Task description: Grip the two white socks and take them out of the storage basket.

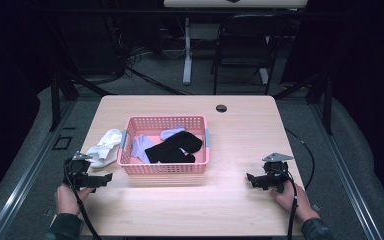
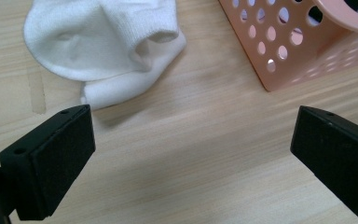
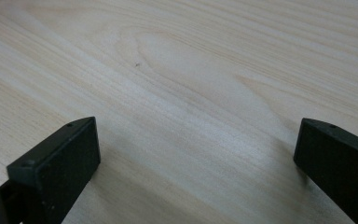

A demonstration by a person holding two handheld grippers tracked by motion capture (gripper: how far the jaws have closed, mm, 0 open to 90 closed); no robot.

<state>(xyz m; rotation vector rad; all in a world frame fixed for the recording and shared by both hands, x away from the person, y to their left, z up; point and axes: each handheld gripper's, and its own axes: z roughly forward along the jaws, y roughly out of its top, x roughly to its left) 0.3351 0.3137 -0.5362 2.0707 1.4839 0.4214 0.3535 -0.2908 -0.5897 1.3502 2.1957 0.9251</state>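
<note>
Dark floor, cables and a folding chair (image 1: 243, 47) lie beyond a pale wooden table (image 1: 240, 135) with a round cable hole (image 1: 221, 108) near its far edge. A pink perforated basket (image 1: 164, 167) sits left of the table's middle, and inside it lie a black sock (image 1: 175, 148) and two lilac socks (image 1: 141, 146). Just outside the basket's left wall, a pair of white socks (image 1: 105, 147) lies bunched on the wood, touching or nearly touching that wall.

At the near left, the left gripper (image 1: 102, 178) is held low over the table by the person's left hand (image 1: 67, 198), its jaws pointing toward the basket's near left corner. In the left gripper view its jaws stand wide apart with only bare wood between them; they hold nothing and touch nothing. The white socks (image 2: 107, 46) lie just ahead of the left jaw, apart from it, and the basket (image 2: 303, 56) corner rises ahead of the right jaw, also apart.

At the near right, the right gripper (image 1: 252, 180) is held by the right hand (image 1: 292, 200), well apart from the basket, with its jaws pointing left across the table. In the right gripper view its jaws are spread just as wide, empty, over bare wood grain (image 3: 191, 93); whether they rest on the surface cannot be told.
</note>
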